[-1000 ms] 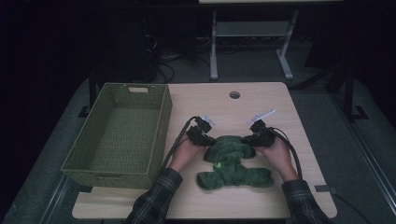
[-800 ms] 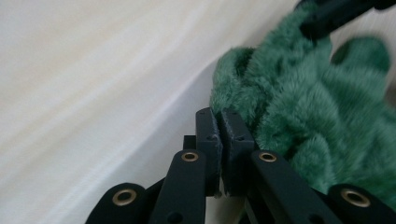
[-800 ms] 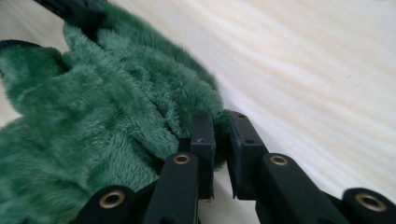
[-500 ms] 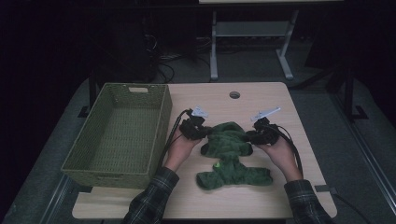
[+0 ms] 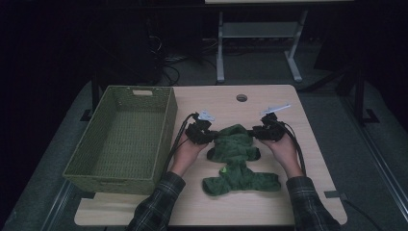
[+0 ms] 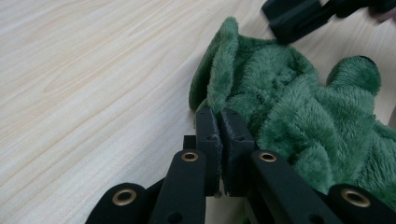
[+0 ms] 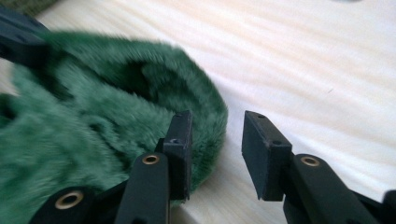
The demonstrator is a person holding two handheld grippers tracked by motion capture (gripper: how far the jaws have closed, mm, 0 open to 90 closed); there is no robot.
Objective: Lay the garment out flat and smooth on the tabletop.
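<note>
Since the earlier pictures I have pulled the far edge of the green fleece garment [image 5: 234, 149] away from me, so it lies longer on the table [image 5: 317, 144], stretched from near to far, and my two hands now sit farther up the table than they did.

On the left stands the green woven basket [image 5: 126, 139], with nothing in it that I can see. Just right of it is my left claw [image 5: 208, 136]. In the left gripper view its jaws are pressed narrow on the rolled edge of the garment [image 6: 280, 107]; I am holding that corner.

The garment lies in the middle of the table, right of the basket and apart from it. Its far part is bunched between my claws, and its near part spreads wider toward me, with a small bright tag [image 5: 223, 169] showing at the waist.

On the right is my right claw [image 5: 260, 133]. Its jaws have just been opening, and in the right gripper view they stand parted with bare table between them; the left jaw rests against the fleece edge [image 7: 140, 116] but nothing is pinched. I have let that corner go.

By my reckoning the spreading is partly done. The garment is drawn out, but it is still rumpled. Smoothing or folding it remains, and perhaps putting it into the basket, which has not started.
</note>
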